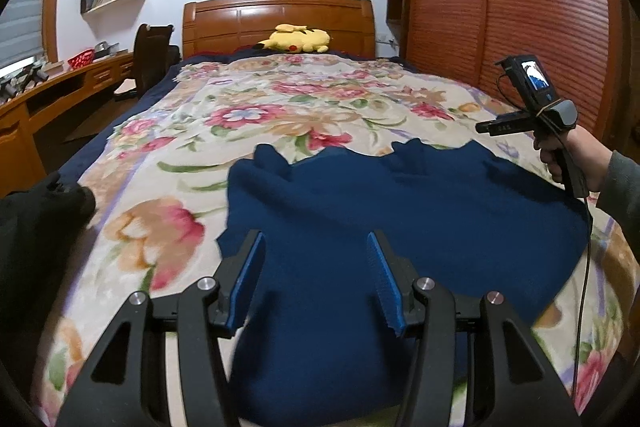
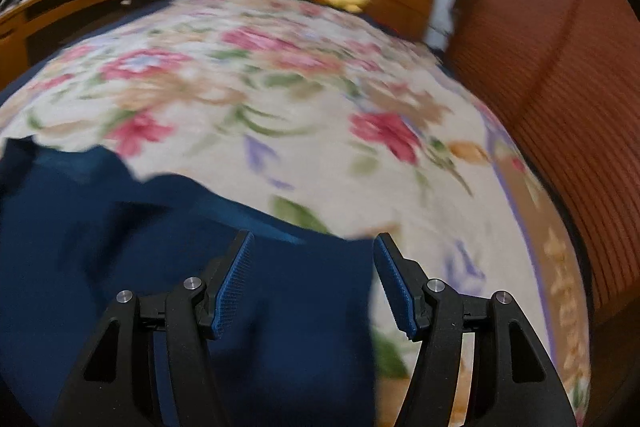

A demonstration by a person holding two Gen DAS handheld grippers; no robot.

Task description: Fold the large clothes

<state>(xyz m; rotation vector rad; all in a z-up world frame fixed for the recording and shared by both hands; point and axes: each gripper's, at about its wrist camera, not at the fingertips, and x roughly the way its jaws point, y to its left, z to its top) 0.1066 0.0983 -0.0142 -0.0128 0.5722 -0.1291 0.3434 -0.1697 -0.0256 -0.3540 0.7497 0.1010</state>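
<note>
A large navy blue garment [image 1: 400,211] lies spread on the floral bedspread [image 1: 240,115] at the near end of the bed. My left gripper [image 1: 316,243] is open and empty, above the garment's near left part. My right gripper [image 2: 314,243] is open and empty, above the garment's right edge [image 2: 200,267]. The right gripper's body also shows in the left wrist view [image 1: 536,107], held in a hand above the bed's right side. The right wrist view is blurred.
A yellow plush toy [image 1: 294,39] lies by the wooden headboard [image 1: 280,19]. A red-brown slatted wardrobe [image 1: 500,7] stands right of the bed. A wooden desk [image 1: 60,87] and dark chair [image 1: 152,55] stand left. A black cloth [image 1: 40,227] lies at the bed's left edge.
</note>
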